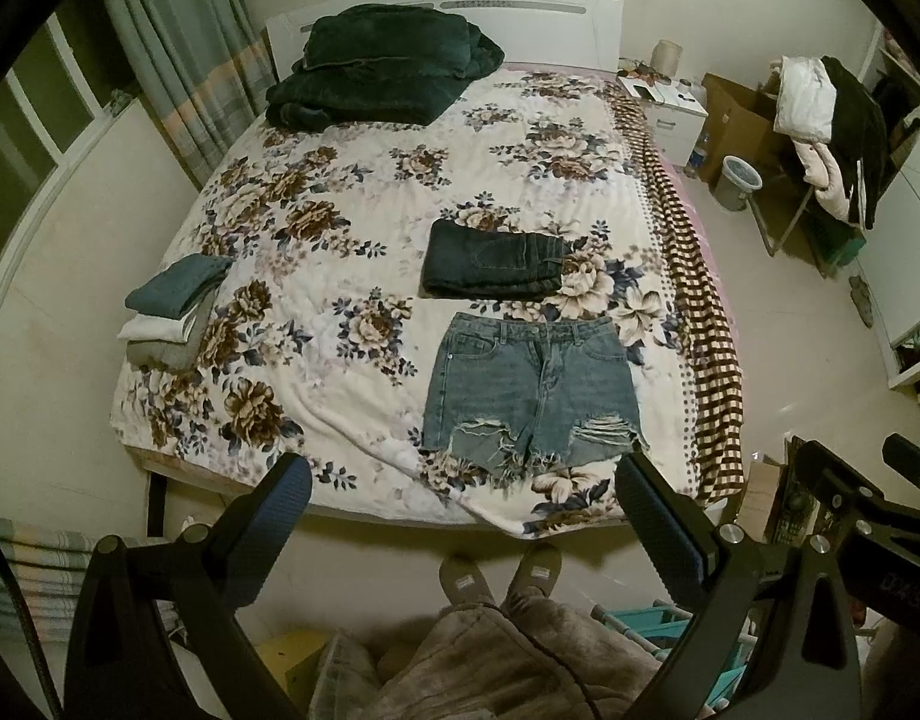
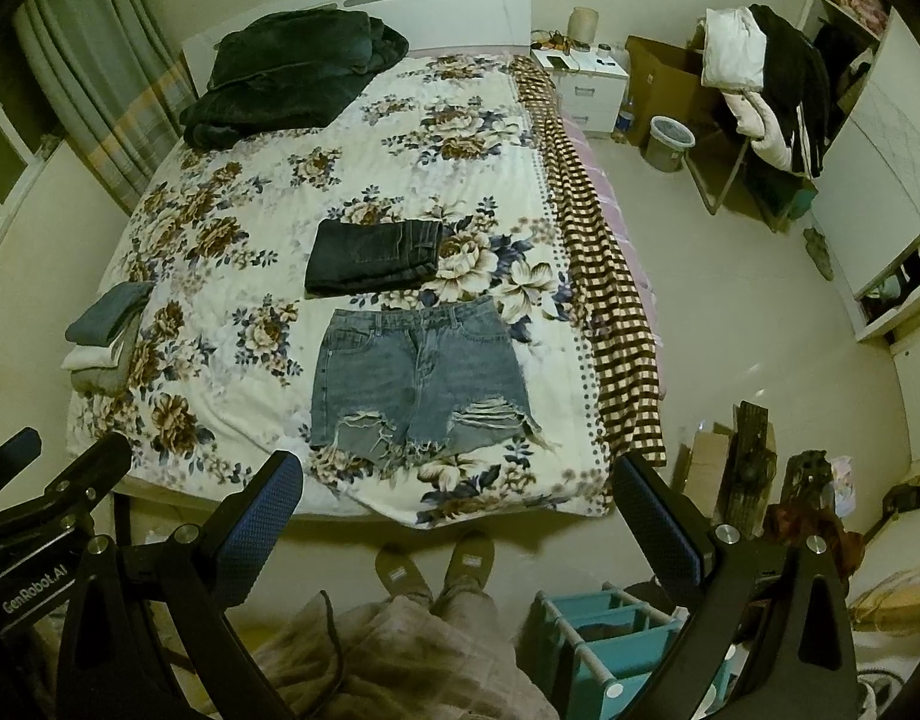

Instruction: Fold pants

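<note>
Light blue ripped denim shorts (image 1: 529, 387) lie flat and unfolded near the foot of the floral bed (image 1: 315, 240), waistband toward the headboard. They also show in the right wrist view (image 2: 420, 381). Folded dark jeans (image 1: 496, 261) lie just beyond them, as the right wrist view (image 2: 372, 258) shows too. My left gripper (image 1: 463, 495) is open and empty, held above the bed's foot edge, short of the shorts' frayed hems. My right gripper (image 2: 456, 492) is open and empty at the same height, beside the left one.
A stack of folded clothes (image 1: 171, 312) sits at the bed's left edge. A dark green blanket (image 1: 381, 63) lies by the headboard. A checked cloth (image 1: 694, 276) hangs over the right side. A teal rack (image 2: 604, 642), bin (image 2: 670, 141) and boxes stand on the floor.
</note>
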`<state>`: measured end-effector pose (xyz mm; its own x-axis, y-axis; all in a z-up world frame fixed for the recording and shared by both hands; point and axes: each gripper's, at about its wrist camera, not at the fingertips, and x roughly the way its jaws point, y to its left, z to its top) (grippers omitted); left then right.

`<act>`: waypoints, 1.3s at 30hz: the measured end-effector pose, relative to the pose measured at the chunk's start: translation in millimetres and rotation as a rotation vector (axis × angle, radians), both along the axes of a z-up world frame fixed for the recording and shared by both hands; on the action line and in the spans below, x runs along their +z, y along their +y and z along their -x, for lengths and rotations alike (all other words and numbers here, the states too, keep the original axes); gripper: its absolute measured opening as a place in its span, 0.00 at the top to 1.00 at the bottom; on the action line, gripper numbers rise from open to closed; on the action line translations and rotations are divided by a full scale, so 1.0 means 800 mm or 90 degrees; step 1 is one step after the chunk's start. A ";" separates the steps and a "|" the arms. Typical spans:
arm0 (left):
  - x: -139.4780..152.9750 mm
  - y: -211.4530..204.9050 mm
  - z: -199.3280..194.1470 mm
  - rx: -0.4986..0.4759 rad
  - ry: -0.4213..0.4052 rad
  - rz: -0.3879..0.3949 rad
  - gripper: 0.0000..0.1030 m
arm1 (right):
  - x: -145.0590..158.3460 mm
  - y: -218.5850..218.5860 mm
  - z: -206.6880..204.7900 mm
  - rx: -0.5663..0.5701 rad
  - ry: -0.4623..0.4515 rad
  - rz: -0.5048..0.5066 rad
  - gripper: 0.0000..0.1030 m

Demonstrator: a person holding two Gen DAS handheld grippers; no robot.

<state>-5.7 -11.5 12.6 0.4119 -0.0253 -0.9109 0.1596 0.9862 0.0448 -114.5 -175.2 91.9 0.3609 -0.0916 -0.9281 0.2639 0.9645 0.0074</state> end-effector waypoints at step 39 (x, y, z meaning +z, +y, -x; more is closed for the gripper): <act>0.002 0.013 -0.002 -0.004 0.003 0.003 0.00 | -0.021 0.019 0.003 -0.004 0.008 -0.005 0.00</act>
